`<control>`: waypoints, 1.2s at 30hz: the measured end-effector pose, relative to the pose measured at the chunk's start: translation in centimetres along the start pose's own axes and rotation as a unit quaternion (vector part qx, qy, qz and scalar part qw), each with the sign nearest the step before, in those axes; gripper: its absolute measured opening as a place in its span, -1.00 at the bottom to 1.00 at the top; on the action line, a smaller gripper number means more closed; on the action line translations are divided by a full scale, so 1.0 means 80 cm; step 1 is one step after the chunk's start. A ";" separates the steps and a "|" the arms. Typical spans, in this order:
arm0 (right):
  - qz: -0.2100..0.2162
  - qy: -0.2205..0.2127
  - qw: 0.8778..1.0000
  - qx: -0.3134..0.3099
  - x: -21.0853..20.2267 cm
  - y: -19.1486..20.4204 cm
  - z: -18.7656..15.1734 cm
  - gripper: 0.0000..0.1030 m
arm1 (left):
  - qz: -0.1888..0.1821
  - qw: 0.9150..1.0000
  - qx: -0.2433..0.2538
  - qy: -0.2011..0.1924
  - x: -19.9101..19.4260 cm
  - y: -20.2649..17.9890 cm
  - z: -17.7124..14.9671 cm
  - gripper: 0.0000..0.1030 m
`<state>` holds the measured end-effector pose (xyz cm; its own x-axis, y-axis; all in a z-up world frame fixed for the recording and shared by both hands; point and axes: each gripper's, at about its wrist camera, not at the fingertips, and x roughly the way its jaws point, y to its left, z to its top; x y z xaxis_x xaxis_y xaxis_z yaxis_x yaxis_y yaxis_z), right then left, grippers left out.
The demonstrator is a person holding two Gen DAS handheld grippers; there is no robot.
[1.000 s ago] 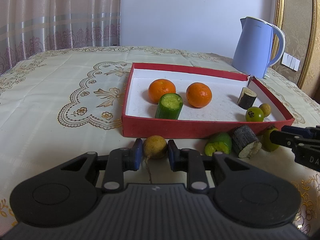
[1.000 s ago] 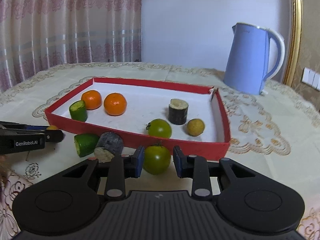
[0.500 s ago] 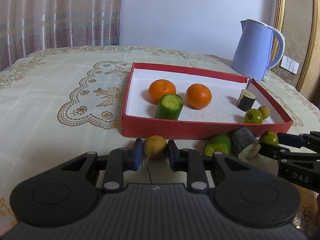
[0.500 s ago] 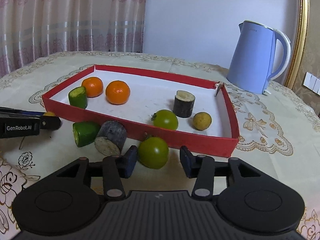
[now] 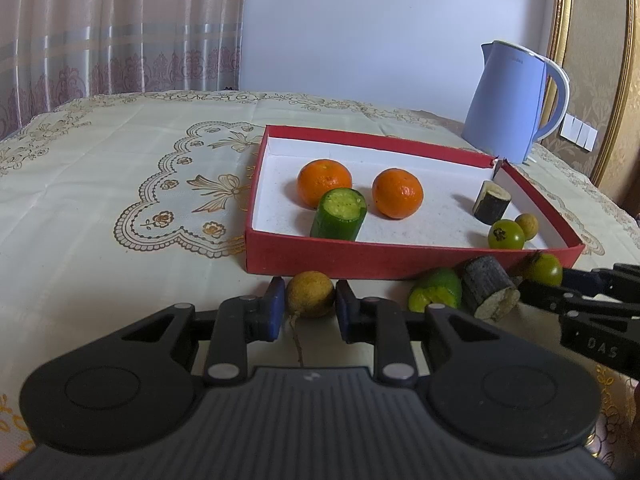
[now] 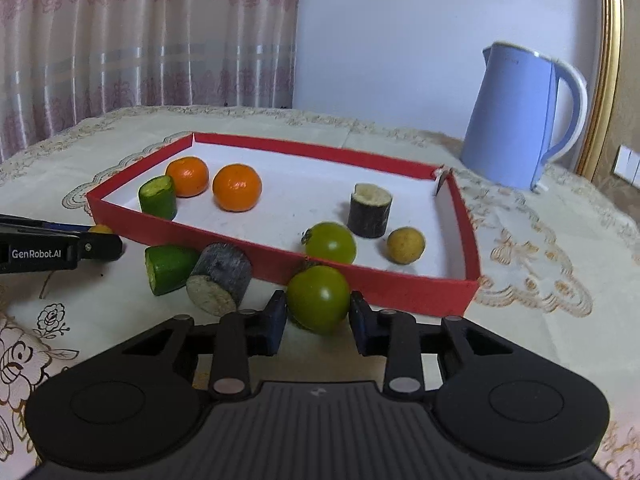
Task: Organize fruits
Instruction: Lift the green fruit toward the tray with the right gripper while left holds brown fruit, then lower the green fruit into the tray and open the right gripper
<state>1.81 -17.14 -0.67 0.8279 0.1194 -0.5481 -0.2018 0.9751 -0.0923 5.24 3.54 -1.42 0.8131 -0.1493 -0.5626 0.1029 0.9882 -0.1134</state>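
A red tray (image 5: 360, 258) (image 6: 384, 284) holds two oranges (image 5: 325, 182) (image 5: 397, 193), a cucumber piece (image 5: 339, 219), a dark cane piece (image 5: 491, 202), a green tomato (image 5: 505, 234) and a small yellow fruit (image 5: 527, 225). My left gripper (image 5: 310, 306) is shut on a yellow-brown longan (image 5: 310, 293) on the cloth in front of the tray. My right gripper (image 6: 318, 316) is open around a green tomato (image 6: 318, 297) that touches the tray's front wall. A cucumber piece (image 6: 168, 268) and a cane piece (image 6: 220, 282) lie between the grippers.
A blue kettle (image 5: 516, 104) (image 6: 520, 120) stands behind the tray's right corner. The table has a cream embroidered cloth (image 5: 120, 184). A curtain hangs behind on the left, and a gold-framed panel stands at the right.
My right gripper opened from its hold on the green tomato, which now rests on the cloth against the tray wall. My left gripper keeps its hold on the longan and has not moved.
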 end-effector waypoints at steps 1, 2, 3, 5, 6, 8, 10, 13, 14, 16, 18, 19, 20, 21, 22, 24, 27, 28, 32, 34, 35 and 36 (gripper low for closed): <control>-0.001 -0.004 1.000 -0.001 -0.002 0.000 0.000 -0.36 | 0.000 1.000 0.000 0.000 0.000 0.000 0.000 -0.53; 0.000 -0.008 1.000 -0.002 -0.005 0.001 0.001 -0.36 | 0.000 1.000 0.000 0.000 0.000 -0.001 0.000 -0.53; 0.000 -0.013 1.000 -0.003 -0.008 0.001 0.003 -0.36 | 0.000 1.000 0.000 0.000 0.000 0.000 0.000 -0.53; 0.001 -0.025 1.000 -0.007 -0.016 0.003 0.008 -0.36 | 0.000 1.000 0.000 0.000 0.000 0.000 0.000 -0.53; 0.003 -0.031 0.999 -0.009 -0.019 0.002 0.012 -0.36 | 0.000 1.000 0.000 0.000 0.000 0.000 0.000 -0.53; 0.001 -0.044 0.999 -0.015 -0.025 0.003 0.023 -0.36 | 0.000 1.000 0.000 0.000 0.000 0.000 0.000 -0.53; 0.000 -0.048 0.999 -0.020 -0.023 0.003 0.034 -0.36 | 0.000 1.000 0.000 0.000 0.000 0.000 0.000 -0.53; -0.003 -0.044 0.999 -0.027 -0.007 0.002 0.049 -0.36 | 0.000 1.000 0.000 0.000 0.000 0.000 0.000 -0.53; -0.002 -0.038 0.999 -0.027 0.002 0.000 0.054 -0.36 | 0.000 1.000 0.000 0.000 0.000 0.000 0.000 -0.53; 0.002 -0.028 0.999 -0.023 0.017 -0.002 0.060 -0.36 | 0.000 1.000 0.000 0.000 0.000 0.000 0.000 -0.53; 0.000 -0.020 0.999 -0.028 0.032 -0.002 0.065 -0.36 | 0.000 1.000 0.000 0.000 0.000 0.000 0.000 -0.53; 0.000 -0.016 0.999 -0.030 0.039 -0.001 0.067 -0.36 | 0.000 1.000 0.000 0.000 0.000 0.000 0.000 -0.53; 0.000 -0.010 0.999 -0.033 0.046 0.000 0.068 -0.36 | 0.000 1.000 0.000 0.000 0.000 0.000 0.000 -0.53; 0.000 -0.008 0.999 -0.036 0.052 0.001 0.071 -0.37 | 0.000 1.000 0.000 0.000 0.000 0.000 0.000 -0.53; -0.003 -0.008 0.999 -0.040 0.056 0.003 0.072 -0.36 | 0.000 1.000 0.000 0.000 0.000 0.000 0.000 -0.53; -0.001 -0.002 0.999 -0.045 0.064 0.005 0.077 -0.36 | -0.001 1.000 0.000 0.000 0.000 0.000 0.000 -0.53; -0.003 0.002 0.999 -0.051 0.073 0.009 0.080 -0.36 | 0.000 1.000 0.000 0.000 0.000 0.000 0.000 -0.54; -0.004 0.003 0.999 -0.054 0.076 0.010 0.081 -0.36 | 0.000 1.000 0.000 0.000 0.000 0.000 0.000 -0.54; -0.006 0.009 0.998 -0.057 0.087 0.011 0.083 -0.36 | 0.000 1.000 0.000 0.000 0.000 0.001 0.000 -0.54; -0.007 0.013 0.998 -0.058 0.092 0.012 0.084 -0.36 | 0.000 1.000 0.000 0.000 0.000 0.000 0.000 -0.54; -0.007 0.015 0.998 -0.060 0.095 0.012 0.083 -0.36 | 0.000 1.000 0.000 0.000 0.000 0.001 0.000 -0.54; -0.007 0.021 0.998 -0.064 0.099 0.013 0.083 -0.36 | 0.000 1.000 0.000 0.000 0.000 0.000 0.000 -0.54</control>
<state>11.63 -13.90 0.42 0.8086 0.0959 -0.5805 -0.2582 0.9444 -0.2036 5.23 3.58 -1.45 0.8130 -0.1501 -0.5626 0.1034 0.9881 -0.1142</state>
